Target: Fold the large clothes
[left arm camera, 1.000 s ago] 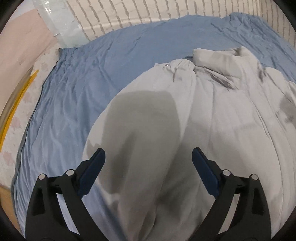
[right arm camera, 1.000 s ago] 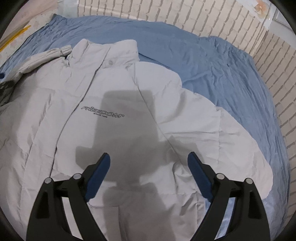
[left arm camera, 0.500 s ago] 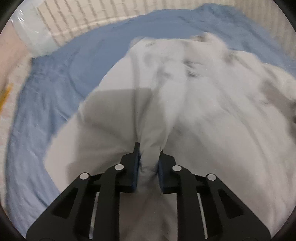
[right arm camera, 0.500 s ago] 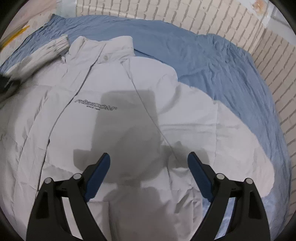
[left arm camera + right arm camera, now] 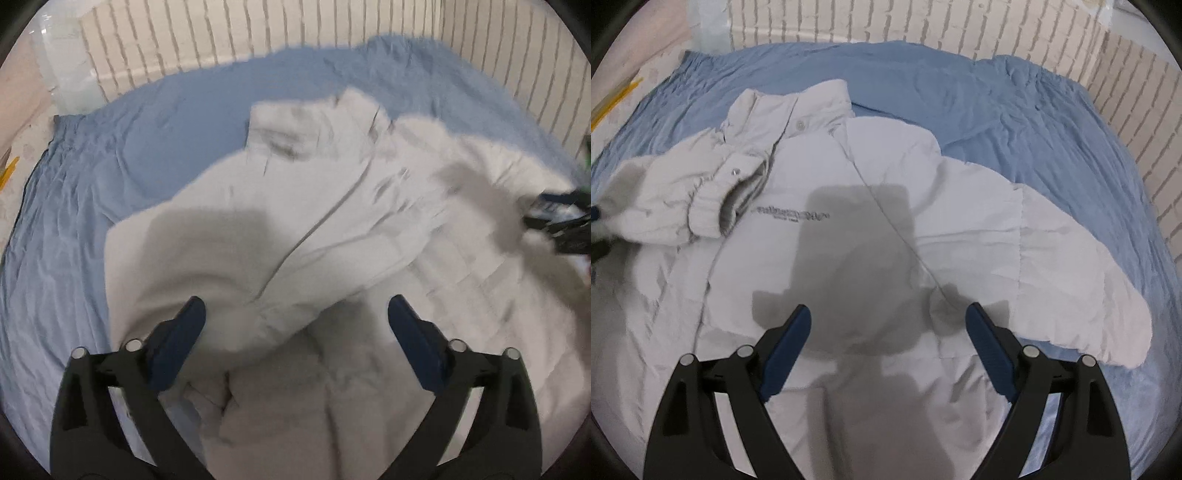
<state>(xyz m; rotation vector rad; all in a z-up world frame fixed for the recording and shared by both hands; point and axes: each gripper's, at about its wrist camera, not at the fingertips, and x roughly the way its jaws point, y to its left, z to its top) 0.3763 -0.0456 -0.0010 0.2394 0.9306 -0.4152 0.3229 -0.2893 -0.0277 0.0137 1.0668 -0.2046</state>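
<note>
A large pale grey padded jacket (image 5: 857, 229) lies front up on a blue sheet (image 5: 1015, 122). It shows blurred in the left wrist view (image 5: 332, 229). Its left sleeve (image 5: 683, 195) is folded across the chest, the cuff beside the printed logo (image 5: 792, 215). The other sleeve (image 5: 1082, 288) lies spread to the right. My left gripper (image 5: 295, 328) is open and empty over the folded sleeve. My right gripper (image 5: 888, 332) is open and empty above the jacket's lower front. The right gripper shows at the right edge of the left wrist view (image 5: 561, 225).
A white brick wall (image 5: 923, 26) runs behind and to the right of the bed. A clear plastic-wrapped object (image 5: 70, 74) stands at the far left corner. A patterned surface with a yellow strip (image 5: 613, 99) lies left of the sheet.
My left gripper was shut on the sleeve half a second ago, carried it across the chest, and has now let go and opened. The right gripper stayed open and hardly moved.
</note>
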